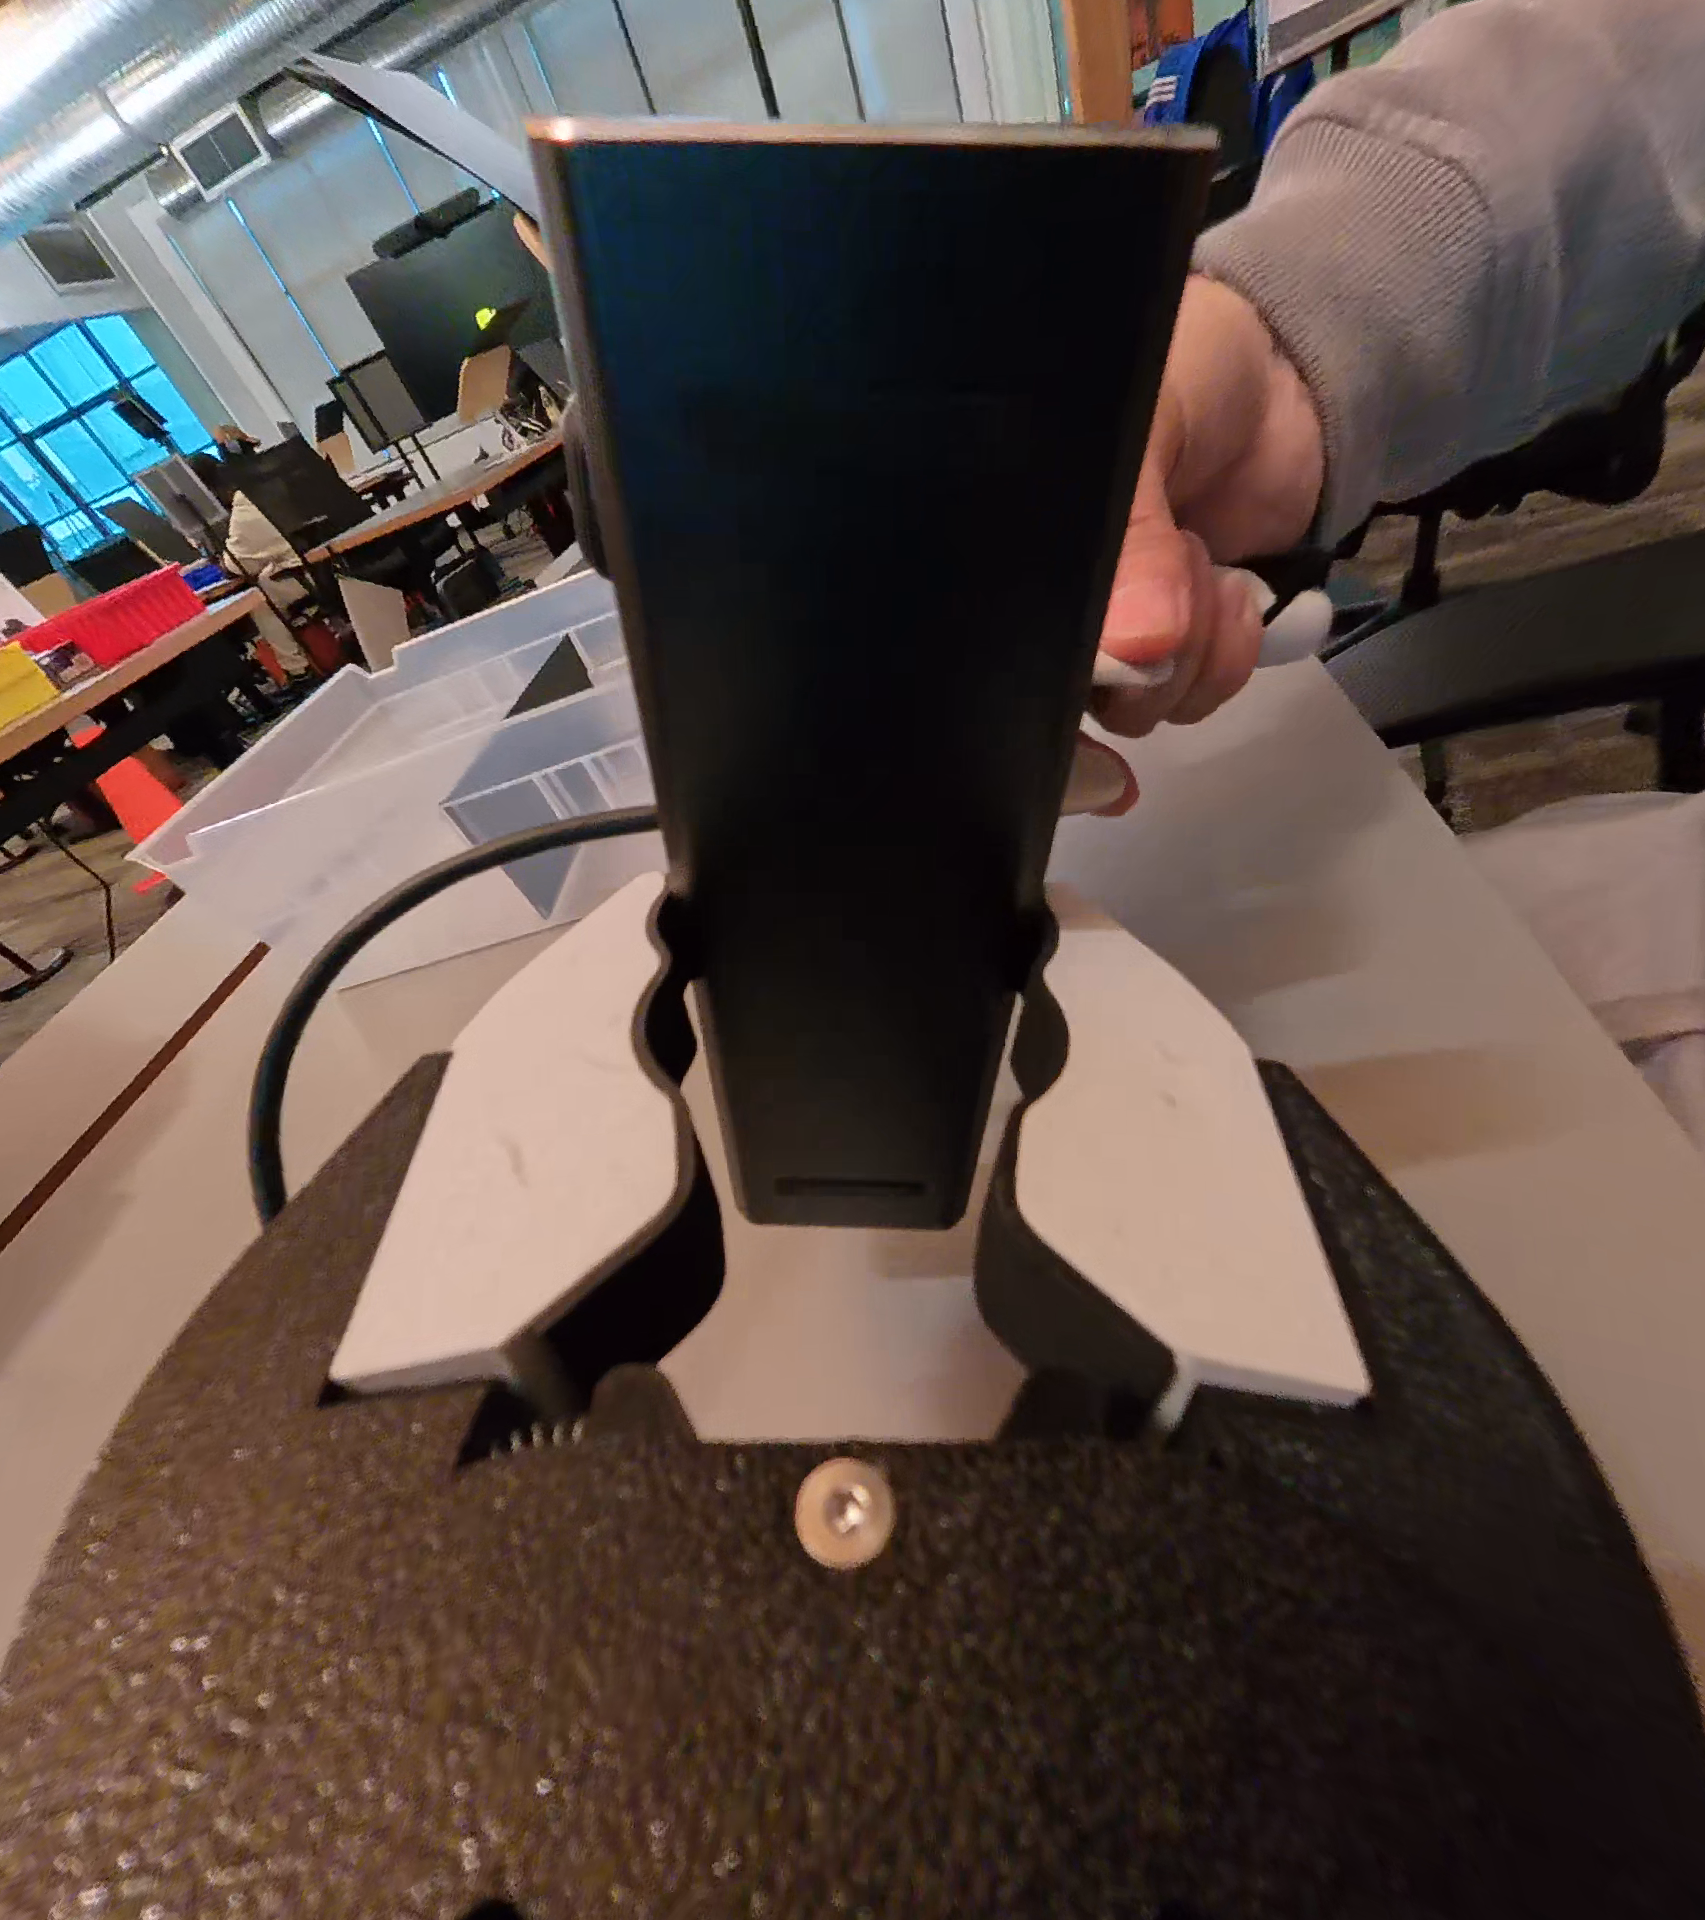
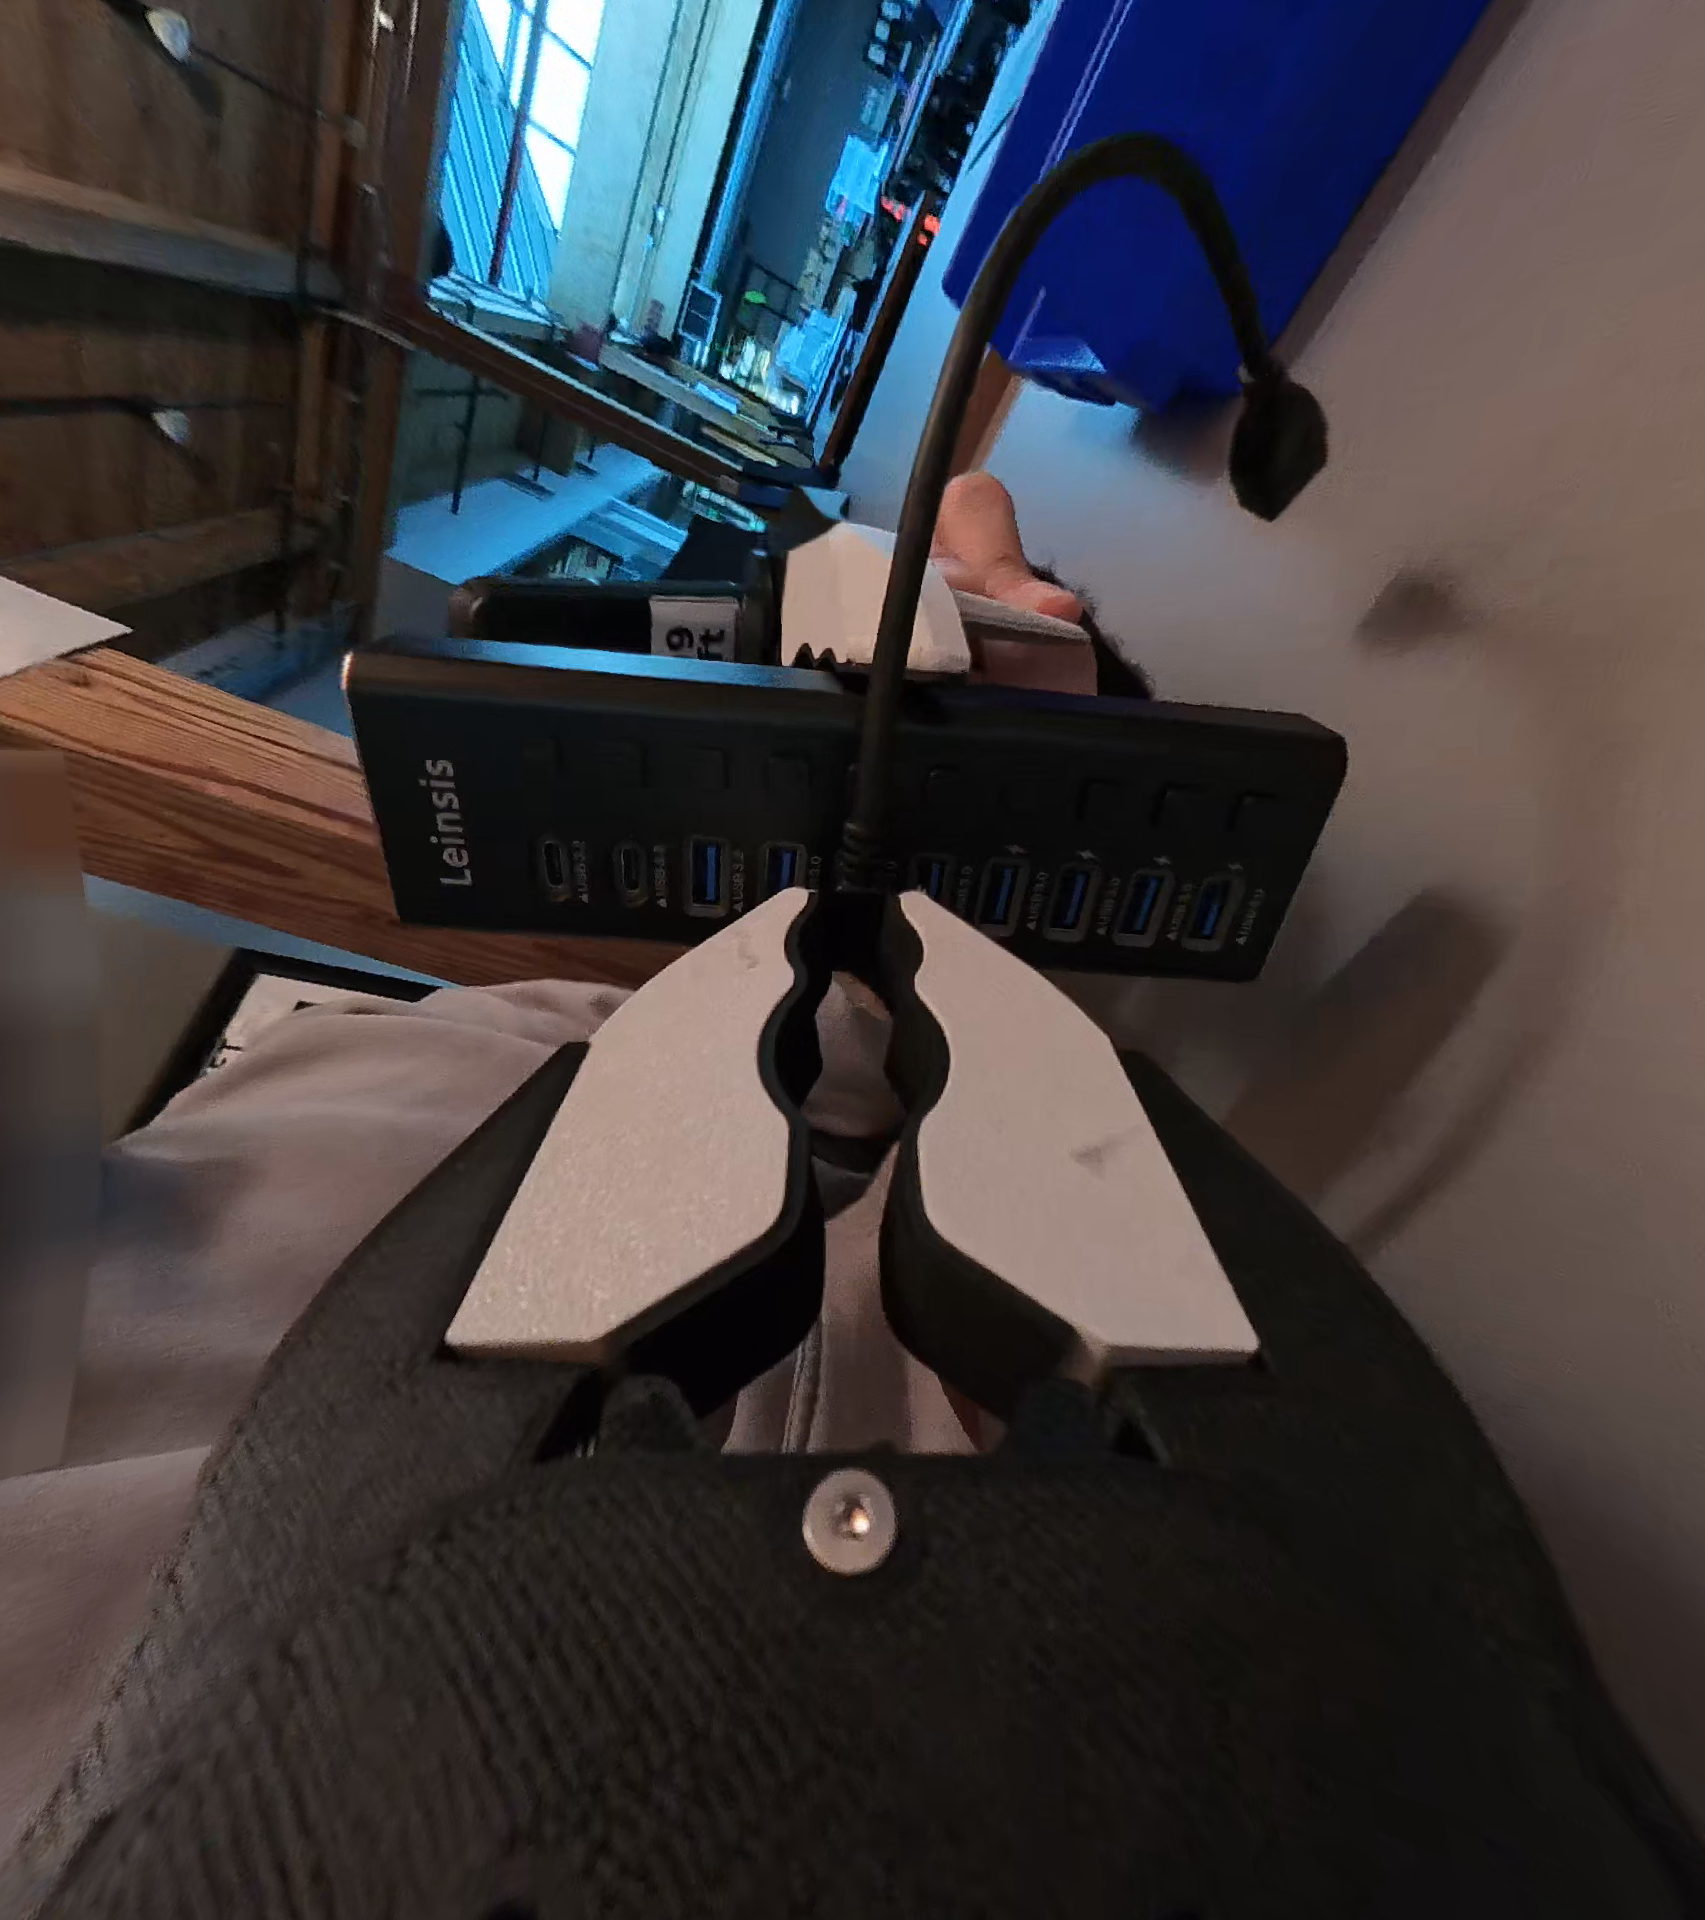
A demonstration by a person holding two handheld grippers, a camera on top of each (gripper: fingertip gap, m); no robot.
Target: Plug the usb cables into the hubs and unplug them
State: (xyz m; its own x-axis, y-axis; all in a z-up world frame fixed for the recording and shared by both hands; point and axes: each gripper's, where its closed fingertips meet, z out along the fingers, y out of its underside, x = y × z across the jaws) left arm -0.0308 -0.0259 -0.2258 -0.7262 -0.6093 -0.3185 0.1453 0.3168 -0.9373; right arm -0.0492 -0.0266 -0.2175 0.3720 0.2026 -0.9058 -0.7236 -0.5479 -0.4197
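Observation:
In the left wrist view, my left gripper is shut on a black USB hub and holds it upright above the white table, its plain back facing me. In the right wrist view, the hub shows its row of ports. My right gripper is shut on the plug of a black USB cable, which sits at a port near the middle of the row. I cannot tell how deep it is. The cable arcs away to a loose black end. The left gripper's fingers clamp the hub from behind.
A clear plastic compartment tray stands on the table behind the hub. A black cable loop curves on my left. A hand in a grey sleeve is to the right. A blue bin sits on the table.

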